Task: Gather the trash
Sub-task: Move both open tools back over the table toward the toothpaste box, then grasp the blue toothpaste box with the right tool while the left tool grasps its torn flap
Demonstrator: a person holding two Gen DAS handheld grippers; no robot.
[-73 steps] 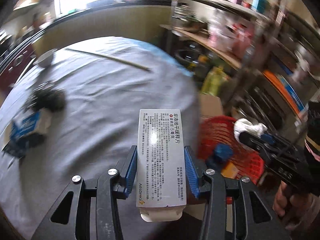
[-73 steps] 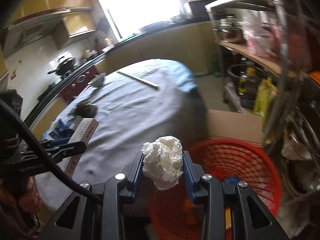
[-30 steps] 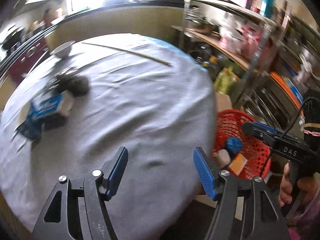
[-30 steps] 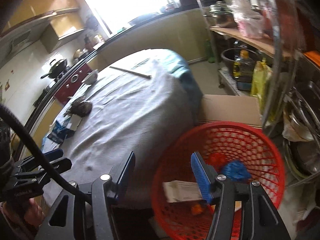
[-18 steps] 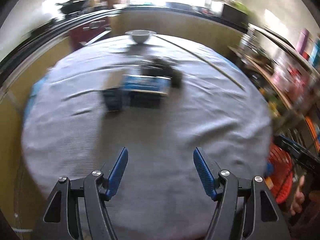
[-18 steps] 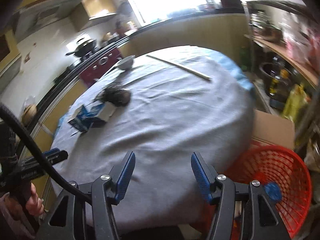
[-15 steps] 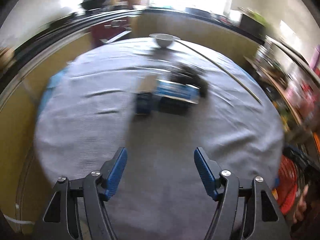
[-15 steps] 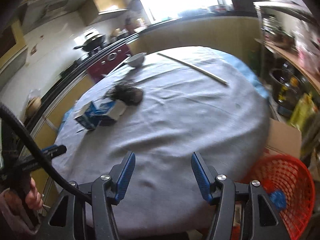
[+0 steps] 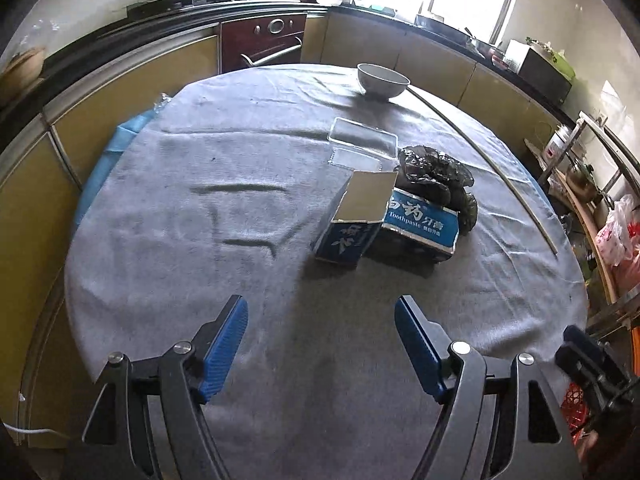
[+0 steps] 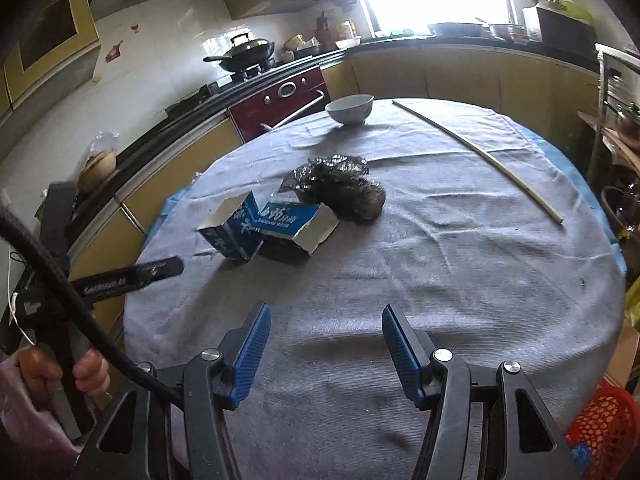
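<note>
A torn blue toothpaste box lies on the round grey-clothed table. A crumpled black plastic bag sits against it, and a clear plastic lid lies behind. My left gripper is open and empty, over the table's near part. My right gripper is open and empty, to the right of the left one. The red mesh basket stands beside the table at the lower right.
A white bowl stands at the table's far edge. A long thin stick lies along the right side. Kitchen counters, a stove with a wok and a metal shelf ring the table.
Both grippers let go of their trash, the medicine box and the tissue wad, into the red basket, then swung left, back over the table toward the toothpaste box.
</note>
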